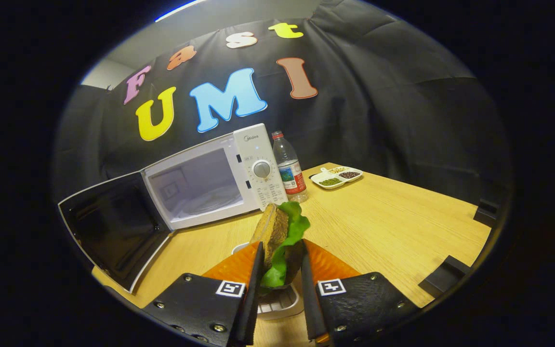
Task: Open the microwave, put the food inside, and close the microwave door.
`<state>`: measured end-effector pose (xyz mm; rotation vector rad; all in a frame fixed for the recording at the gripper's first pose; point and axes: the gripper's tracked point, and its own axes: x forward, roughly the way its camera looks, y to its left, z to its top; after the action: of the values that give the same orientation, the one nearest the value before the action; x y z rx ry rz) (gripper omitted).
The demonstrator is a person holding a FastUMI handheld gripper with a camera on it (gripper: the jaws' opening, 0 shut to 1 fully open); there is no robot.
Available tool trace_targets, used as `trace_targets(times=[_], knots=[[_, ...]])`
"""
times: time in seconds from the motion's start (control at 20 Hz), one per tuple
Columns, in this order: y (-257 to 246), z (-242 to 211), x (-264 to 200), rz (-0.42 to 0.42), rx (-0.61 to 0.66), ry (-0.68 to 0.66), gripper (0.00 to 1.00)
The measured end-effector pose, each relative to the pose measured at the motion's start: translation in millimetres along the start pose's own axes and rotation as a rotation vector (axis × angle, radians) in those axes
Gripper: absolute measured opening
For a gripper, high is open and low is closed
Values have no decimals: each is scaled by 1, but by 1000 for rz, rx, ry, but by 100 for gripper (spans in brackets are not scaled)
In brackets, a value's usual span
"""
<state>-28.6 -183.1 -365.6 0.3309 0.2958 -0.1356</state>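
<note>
A sandwich [277,236] of brown bread and green lettuce stands upright between my fingers, and my gripper [281,262] is shut on it, lifted a little above a white dish [280,303] just under the fingers. Beyond the fingers and to the left stands the white microwave [210,178] on the wooden table [378,226]. Its dark door [113,226] is swung wide open to the left. The lit cavity shows a glass turntable [207,202] with nothing on it.
A clear water bottle [291,168] with a red cap stands right beside the microwave's control panel. Farther back right lies a white divided plate [337,178] of beans. Black brackets [443,277] sit along the table's right edge.
</note>
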Motion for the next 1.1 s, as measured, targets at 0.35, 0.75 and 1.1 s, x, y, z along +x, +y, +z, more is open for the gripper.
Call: trace_targets(times=[0.35, 0.75, 1.1], knots=[[26, 20, -16, 14, -51, -47, 24], [82, 53, -19, 101, -83, -86, 24], [163, 65, 27, 220, -107, -77, 24]])
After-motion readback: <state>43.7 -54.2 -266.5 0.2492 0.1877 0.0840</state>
